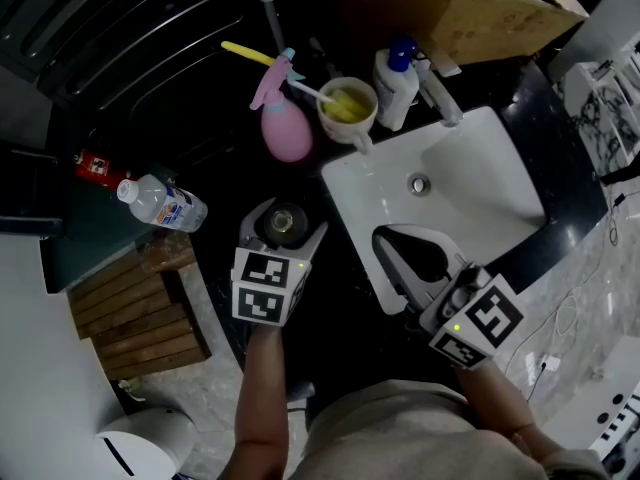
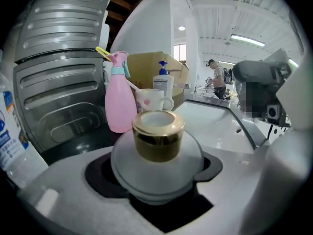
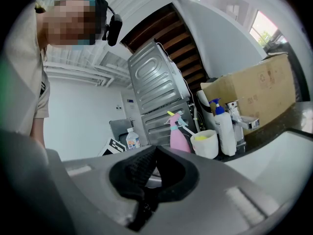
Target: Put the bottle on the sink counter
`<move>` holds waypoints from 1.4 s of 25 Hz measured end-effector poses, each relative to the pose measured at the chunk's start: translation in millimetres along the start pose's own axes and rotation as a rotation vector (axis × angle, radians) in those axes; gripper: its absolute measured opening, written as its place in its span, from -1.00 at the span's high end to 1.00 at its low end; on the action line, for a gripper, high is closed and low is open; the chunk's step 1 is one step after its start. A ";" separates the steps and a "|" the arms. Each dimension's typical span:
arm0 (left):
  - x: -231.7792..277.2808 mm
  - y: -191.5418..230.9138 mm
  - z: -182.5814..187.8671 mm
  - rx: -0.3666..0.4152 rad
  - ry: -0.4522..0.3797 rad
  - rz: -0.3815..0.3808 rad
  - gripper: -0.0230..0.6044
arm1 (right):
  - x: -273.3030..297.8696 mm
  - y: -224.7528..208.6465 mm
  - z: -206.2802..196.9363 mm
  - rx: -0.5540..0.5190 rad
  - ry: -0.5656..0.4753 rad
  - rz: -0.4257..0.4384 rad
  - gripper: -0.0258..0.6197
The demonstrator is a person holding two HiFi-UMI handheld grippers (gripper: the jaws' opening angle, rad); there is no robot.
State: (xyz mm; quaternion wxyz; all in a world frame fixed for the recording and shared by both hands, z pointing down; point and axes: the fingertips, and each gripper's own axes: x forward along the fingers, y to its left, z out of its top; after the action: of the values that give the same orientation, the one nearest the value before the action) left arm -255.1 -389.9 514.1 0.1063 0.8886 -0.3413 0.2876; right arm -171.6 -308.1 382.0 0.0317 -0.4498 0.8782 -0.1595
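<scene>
A round frosted bottle (image 1: 286, 221) with a gold cap (image 2: 157, 133) sits between the jaws of my left gripper (image 1: 287, 218), whose padded cut-outs close round its wide body (image 2: 156, 163). It is held upright above the dark counter (image 1: 345, 298), just left of the white sink (image 1: 480, 178). My right gripper (image 1: 384, 238) hovers over the sink's front left corner. Its jaws meet at the tips with nothing between them (image 3: 154, 148).
Behind the bottle stand a pink spray bottle (image 1: 286, 128), a white cup (image 1: 347, 108) with a yellow thing in it, a white pump bottle (image 1: 396, 83) and the faucet (image 1: 442, 100). A clear water bottle (image 1: 165, 204) lies at the left, with a cardboard box (image 1: 480, 13) behind the sink.
</scene>
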 end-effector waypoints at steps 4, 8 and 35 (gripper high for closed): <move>-1.2 0.8 2.7 0.018 -0.011 0.022 -0.20 | -2.3 0.4 -0.9 0.004 0.001 -0.002 0.91; -4.1 -3.8 8.3 0.053 -0.042 0.006 -0.21 | -4.4 1.7 -4.5 0.008 0.009 -0.005 0.91; -135.3 -83.9 27.6 -0.232 -0.339 0.123 -0.35 | -74.9 59.1 -0.5 -0.065 0.061 0.246 0.91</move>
State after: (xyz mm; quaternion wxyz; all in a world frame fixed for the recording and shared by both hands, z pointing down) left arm -268.4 -264.3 413.4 0.1311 0.8834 -0.4389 0.0986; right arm -173.4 -215.9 357.7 0.0094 -0.3344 0.9320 -0.1395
